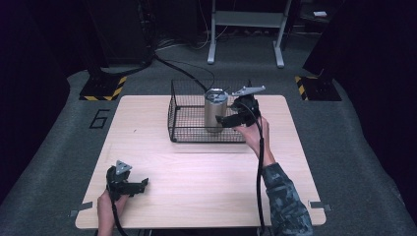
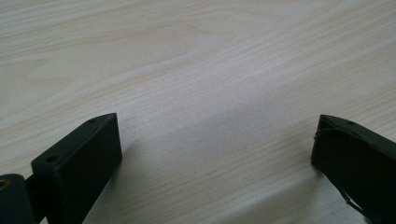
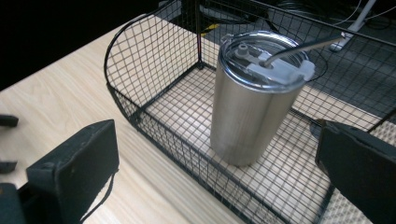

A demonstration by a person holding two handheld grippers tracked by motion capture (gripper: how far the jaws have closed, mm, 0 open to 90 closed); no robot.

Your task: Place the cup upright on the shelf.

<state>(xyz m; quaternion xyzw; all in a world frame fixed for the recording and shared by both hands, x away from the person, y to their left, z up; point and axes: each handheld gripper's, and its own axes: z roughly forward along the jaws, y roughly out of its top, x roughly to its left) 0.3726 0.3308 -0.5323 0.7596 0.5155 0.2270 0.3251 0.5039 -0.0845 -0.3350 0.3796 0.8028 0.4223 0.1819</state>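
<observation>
Steel tumbler (image 1: pixel 215 110) stands upright inside the black wire basket (image 1: pixel 183 129), upper centre of the high view, on the wooden counter (image 1: pixel 206 172). Right tool (image 1: pixel 227 119) sits just right of the tumbler at the basket's near edge; whether it touches is unclear from above. Right gripper view: jaws apart, tumbler (image 3: pixel 247 112) between and beyond them, untouched; clear lid and metal straw (image 3: pixel 303 46) visible. Left tool (image 1: pixel 140 184), lower left, jaws apart over bare counter (image 2: pixel 196 70).
</observation>
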